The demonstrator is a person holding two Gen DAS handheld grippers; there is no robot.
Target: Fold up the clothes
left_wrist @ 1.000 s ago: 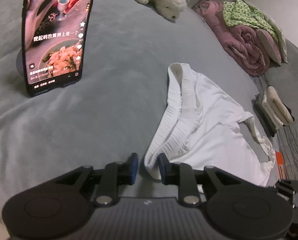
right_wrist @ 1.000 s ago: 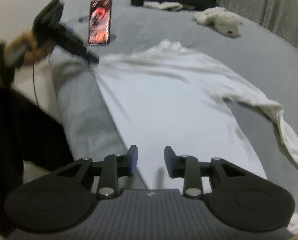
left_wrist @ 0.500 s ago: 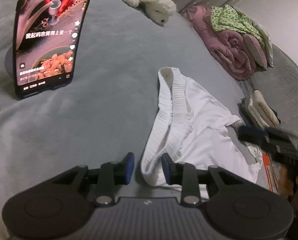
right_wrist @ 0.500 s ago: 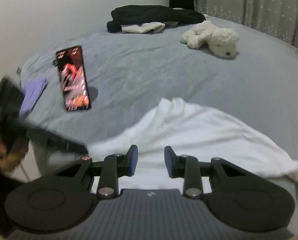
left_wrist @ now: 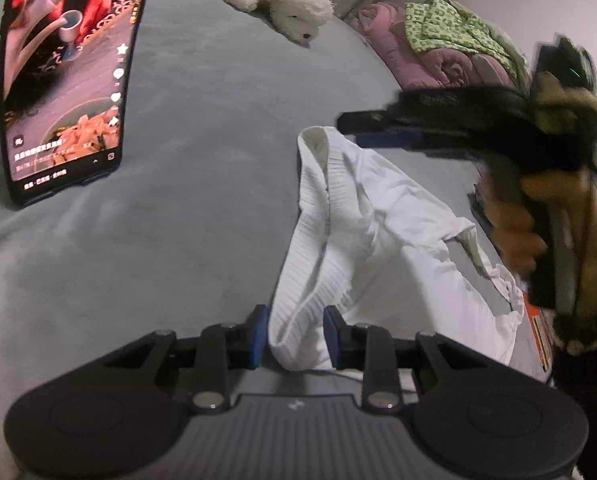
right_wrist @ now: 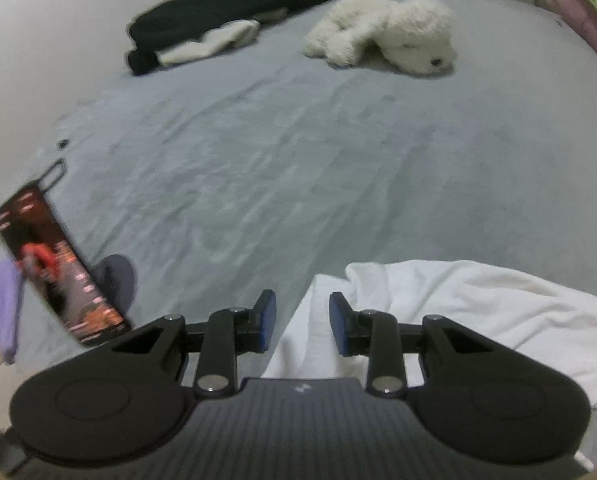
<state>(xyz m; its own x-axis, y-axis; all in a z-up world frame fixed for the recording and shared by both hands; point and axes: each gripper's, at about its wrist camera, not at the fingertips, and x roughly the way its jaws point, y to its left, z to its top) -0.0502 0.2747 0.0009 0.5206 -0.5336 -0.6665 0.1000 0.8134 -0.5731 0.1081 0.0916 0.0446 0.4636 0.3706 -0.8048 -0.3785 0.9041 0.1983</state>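
Note:
A white garment (left_wrist: 382,248) lies crumpled on the grey bed (left_wrist: 202,184). Its ribbed hem (left_wrist: 310,280) runs toward me, and the near end sits between the blue pads of my left gripper (left_wrist: 295,334), which is open around it. My right gripper (left_wrist: 354,130), blurred and held by a hand (left_wrist: 514,232), hovers over the garment's far end. In the right wrist view the right gripper (right_wrist: 303,322) is open, with a corner of the white garment (right_wrist: 438,304) just beneath and between its fingers.
A phone (left_wrist: 62,92) with a lit screen stands propped at the left, also seen at the lower left in the right wrist view (right_wrist: 54,272). A white plush toy (left_wrist: 274,4), a pink quilt (left_wrist: 426,52) under a green garment (left_wrist: 450,28), and dark clothes (right_wrist: 226,16) lie farther off.
The right gripper swung from the garment's lower edge over to its far end. The left gripper edged forward, so the ribbed hem now lies between its slightly wider fingers.

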